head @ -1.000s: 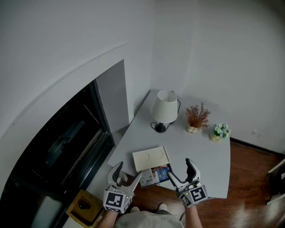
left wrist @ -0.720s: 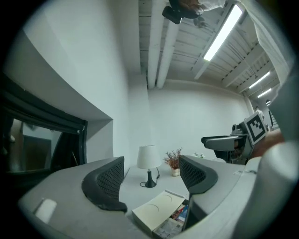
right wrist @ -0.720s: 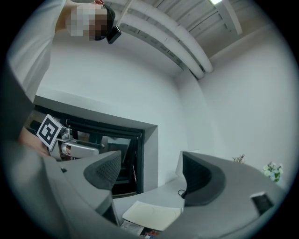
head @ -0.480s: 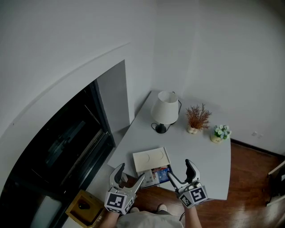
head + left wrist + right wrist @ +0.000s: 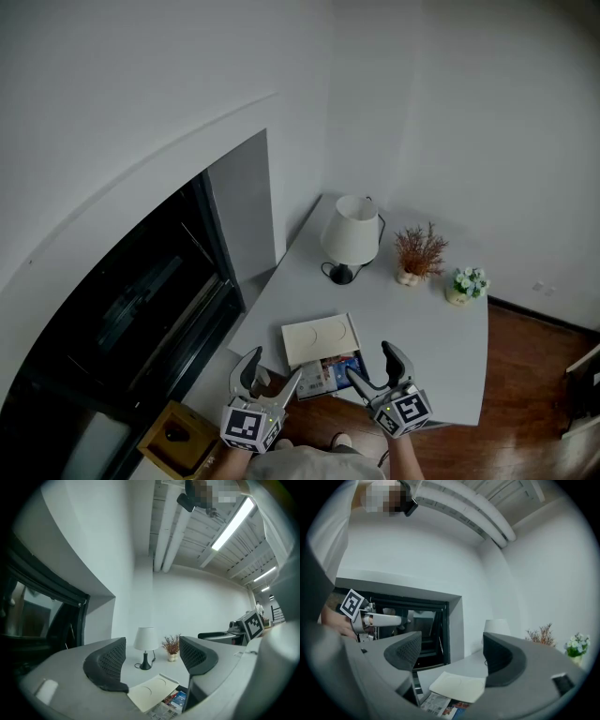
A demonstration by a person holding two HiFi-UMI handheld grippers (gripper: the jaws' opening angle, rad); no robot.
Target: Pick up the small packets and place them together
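A flat cream packet [image 5: 321, 337] lies near the front edge of the white table [image 5: 422, 323], with colourful printed packets [image 5: 328, 373] partly under its near side. My left gripper [image 5: 267, 375] hovers open just left of them, off the table's front corner. On the other side, the right gripper [image 5: 375, 368] is open too, close by the printed packets. In the left gripper view the cream packet [image 5: 152, 692] and printed packets [image 5: 174, 701] lie below the empty gripper [image 5: 152, 667]. From the right gripper [image 5: 450, 660], the cream packet [image 5: 459, 686] and printed packets [image 5: 443, 707] show low between the jaws.
A white table lamp [image 5: 352, 234], a dried plant in a pot [image 5: 419, 253] and a small flower pot [image 5: 466, 281] stand at the back of the table. A dark window recess [image 5: 141, 300] is on the left, a yellow box [image 5: 178, 433] on the floor, wood floor [image 5: 534, 394] to the right.
The right gripper has shifted a little left, toward the printed packets. The left gripper has barely moved. Both stay open and empty.
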